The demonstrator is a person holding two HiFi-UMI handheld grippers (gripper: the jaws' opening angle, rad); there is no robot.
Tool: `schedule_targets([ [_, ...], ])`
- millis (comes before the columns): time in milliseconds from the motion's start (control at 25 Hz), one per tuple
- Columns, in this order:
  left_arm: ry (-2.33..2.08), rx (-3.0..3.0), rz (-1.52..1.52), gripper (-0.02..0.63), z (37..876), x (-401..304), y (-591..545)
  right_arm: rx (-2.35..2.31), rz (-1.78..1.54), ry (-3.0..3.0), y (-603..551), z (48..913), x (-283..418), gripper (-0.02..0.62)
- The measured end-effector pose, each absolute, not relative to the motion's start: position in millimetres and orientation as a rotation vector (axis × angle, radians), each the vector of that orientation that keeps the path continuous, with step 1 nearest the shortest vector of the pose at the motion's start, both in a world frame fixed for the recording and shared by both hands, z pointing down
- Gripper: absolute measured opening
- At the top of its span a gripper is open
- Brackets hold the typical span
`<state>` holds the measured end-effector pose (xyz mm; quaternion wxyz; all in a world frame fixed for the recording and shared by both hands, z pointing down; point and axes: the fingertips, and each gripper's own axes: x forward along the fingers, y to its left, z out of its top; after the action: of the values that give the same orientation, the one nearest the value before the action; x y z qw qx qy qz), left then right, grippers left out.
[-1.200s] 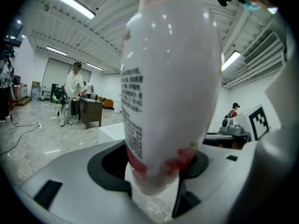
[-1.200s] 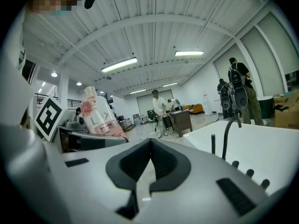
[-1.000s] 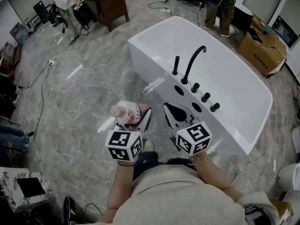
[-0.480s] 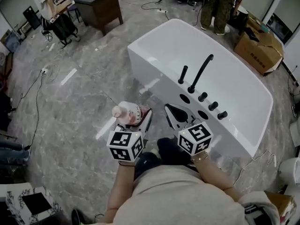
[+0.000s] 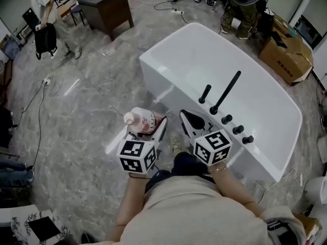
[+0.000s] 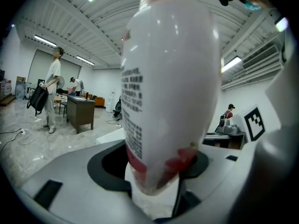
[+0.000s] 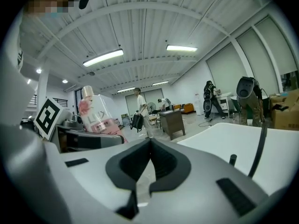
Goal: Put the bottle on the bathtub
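A white and pink bottle (image 5: 142, 120) with a pink cap stands upright between the jaws of my left gripper (image 5: 147, 128), which is shut on its lower body. It fills the left gripper view as the bottle (image 6: 168, 92) above the left gripper (image 6: 154, 171). My right gripper (image 5: 186, 117) is beside it, shut and empty, its tips meeting in the right gripper view (image 7: 150, 143), where the bottle (image 7: 96, 113) shows at left. The white bathtub (image 5: 153, 55) lies ahead and to the right, with a black faucet (image 5: 225, 93) on its near rim. Both grippers hang short of the tub's side.
Black knobs (image 5: 237, 130) sit in a row by the faucet. A dark wooden desk (image 5: 107, 4) stands at the back left and a cardboard box (image 5: 286, 55) at the right. A person with a backpack (image 5: 43, 24) and cables (image 5: 41, 101) occupy the marble floor.
Both grippers, with the bottle still held, have moved forward toward the bathtub, so the tub and faucet sit nearer and lower in the head view. The person at the back left has walked.
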<state>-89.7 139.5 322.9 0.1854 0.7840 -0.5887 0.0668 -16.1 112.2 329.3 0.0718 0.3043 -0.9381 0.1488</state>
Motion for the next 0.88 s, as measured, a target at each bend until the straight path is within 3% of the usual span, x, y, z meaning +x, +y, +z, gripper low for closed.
schedule_targets([
  [560,-1.732,2.123,0.110,0.267,319.1,-154.6,-59.4,0.798,0.437,-2.817,-96.4,333.5,-75.1,-0.003],
  [880,-1.715,2.058,0.141,0.267,338.4,-162.8,-114.1,0.790,0.530,-2.804,-155.6,349.0,-85.2,-0.003],
])
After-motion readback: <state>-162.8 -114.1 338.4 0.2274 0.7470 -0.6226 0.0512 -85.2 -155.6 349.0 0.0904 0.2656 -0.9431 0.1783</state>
